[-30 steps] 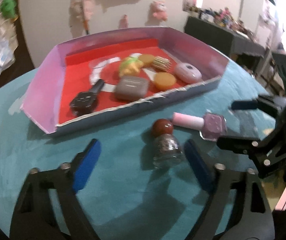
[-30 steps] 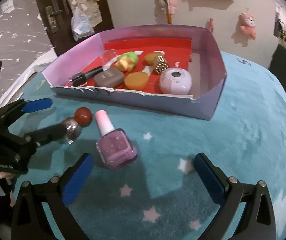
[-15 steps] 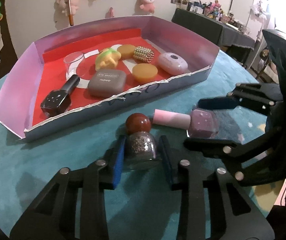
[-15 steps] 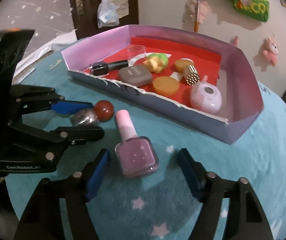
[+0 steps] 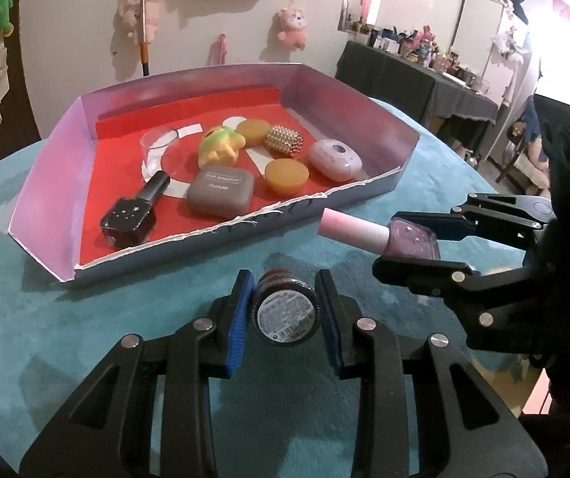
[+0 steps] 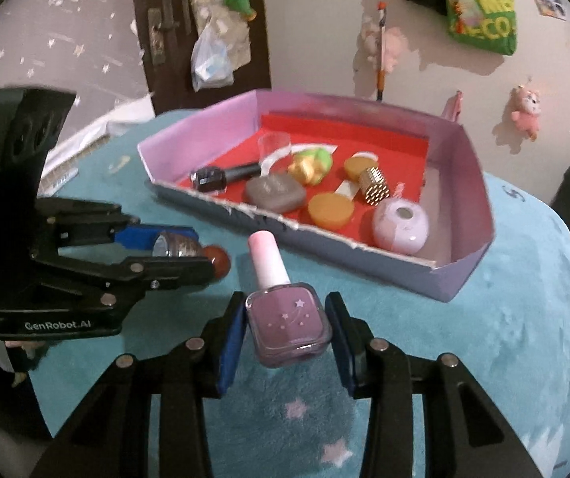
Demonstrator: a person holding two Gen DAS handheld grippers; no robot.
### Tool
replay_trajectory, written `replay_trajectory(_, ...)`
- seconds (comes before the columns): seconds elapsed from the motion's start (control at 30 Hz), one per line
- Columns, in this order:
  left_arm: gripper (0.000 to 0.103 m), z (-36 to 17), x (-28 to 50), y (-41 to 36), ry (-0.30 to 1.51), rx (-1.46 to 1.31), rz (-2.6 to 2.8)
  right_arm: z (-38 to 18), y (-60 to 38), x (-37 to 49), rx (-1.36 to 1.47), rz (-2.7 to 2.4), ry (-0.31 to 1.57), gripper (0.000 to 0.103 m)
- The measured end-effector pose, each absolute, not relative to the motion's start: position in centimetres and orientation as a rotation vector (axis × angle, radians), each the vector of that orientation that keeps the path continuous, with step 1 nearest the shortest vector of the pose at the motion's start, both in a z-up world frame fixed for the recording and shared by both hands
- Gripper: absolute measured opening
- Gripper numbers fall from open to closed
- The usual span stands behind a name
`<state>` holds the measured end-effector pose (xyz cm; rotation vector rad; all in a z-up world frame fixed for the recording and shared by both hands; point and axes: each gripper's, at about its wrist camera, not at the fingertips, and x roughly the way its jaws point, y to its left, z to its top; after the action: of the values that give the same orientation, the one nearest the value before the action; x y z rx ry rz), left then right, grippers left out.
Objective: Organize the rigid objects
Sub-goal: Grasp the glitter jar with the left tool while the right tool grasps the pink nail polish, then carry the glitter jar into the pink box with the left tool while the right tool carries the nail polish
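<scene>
My left gripper [image 5: 287,312] is shut on a glitter nail polish bottle [image 5: 287,314] with a red-brown cap; its labelled base faces the camera. In the right wrist view that bottle [image 6: 177,243] lies sideways between the left fingers. My right gripper [image 6: 287,334] has its jaws closing on a pink nail polish bottle [image 6: 287,320] with a pale pink cap, and both blue pads touch its sides. In the left wrist view this pink bottle [image 5: 408,237] hangs just above the teal cloth. The lilac tray with a red floor [image 5: 245,233] stands right behind both bottles.
In the tray lie a black nail polish bottle [image 5: 133,215], a grey eye shadow case [image 5: 221,193], a clear cup [image 5: 155,145], a yellow-green toy [image 5: 221,145], two orange discs, a gold studded piece [image 5: 284,141] and a lilac case [image 5: 335,154]. Teal starred cloth [image 6: 504,338] covers the table.
The left jaws shut on the glitter bottle and tipped its base toward the camera. The right jaws narrowed from wide open onto the pink bottle, which has risen off the cloth.
</scene>
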<state>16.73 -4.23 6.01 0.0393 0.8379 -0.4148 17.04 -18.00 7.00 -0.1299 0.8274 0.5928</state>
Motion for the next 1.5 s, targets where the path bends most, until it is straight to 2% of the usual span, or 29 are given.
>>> replay_trajectory(0.4, 0.030, 4.9, 15.8, -3.7, 0.882, 0.027, -0.423, 6.7, -18.5, 16.5, -0.110, 0.569, 0.858, 0.043)
replay_trajectory(0.6, 0.032, 4.4, 15.5, -3.9, 0.887, 0.035, -0.421, 4.9, -18.7, 15.9, -0.123, 0.528, 0.931, 0.043)
replay_trajectory(0.63, 0.035, 4.4, 15.6, -4.0, 0.887, 0.044, -0.412, 4.9, -18.9, 15.8, -0.120, 0.523, 0.933, 0.043)
replay_trajectory(0.7, 0.063, 4.2, 15.6, -4.2, 0.888, 0.049, -0.403, 5.1, -18.9, 15.6, -0.122, 0.523, 0.933, 0.043)
replay_trajectory(0.8, 0.063, 4.3, 15.5, -4.3, 0.871, 0.046, -0.402, 4.9, -18.7, 15.5, -0.144, 0.523, 0.942, 0.045)
replay_trajectory(0.87, 0.063, 4.2, 15.7, -4.3, 0.873, 0.050, -0.390, 4.8, -18.7, 15.5, -0.145, 0.529, 0.945, 0.051)
replay_trajectory(0.93, 0.063, 4.1, 16.0, -4.2, 0.878, 0.047, -0.383, 4.8, -18.7, 15.6, -0.143, 0.532, 0.939, 0.053)
replay_trajectory(1.0, 0.061, 3.9, 16.2, -4.3, 0.878, 0.049, -0.375, 4.8, -18.6, 15.7, -0.154, 0.526, 0.937, 0.053)
replay_trajectory(1.03, 0.057, 3.8, 16.3, -4.3, 0.880, 0.052, -0.375, 4.8, -18.5, 15.9, -0.157, 0.523, 0.935, 0.053)
replay_trajectory(1.07, 0.048, 3.7, 16.4, -4.4, 0.889, 0.050, -0.377, 4.7, -18.4, 16.0, -0.162, 0.522, 0.936, 0.053)
replay_trajectory(1.13, 0.046, 3.6, 16.5, -4.2, 0.889, 0.043, -0.370, 4.8, -18.3, 16.1, -0.177, 0.520, 0.929, 0.047)
replay_trajectory(1.27, 0.029, 3.6, 16.4, -4.2, 0.888, 0.013, -0.403, 4.8, -17.9, 15.9, -0.194, 0.534, 0.922, 0.041)
replay_trajectory(1.5, 0.028, 4.1, 16.0, -4.4, 0.865, 0.025, -0.387, 5.0, -18.1, 15.8, -0.159, 0.540, 0.913, 0.041)
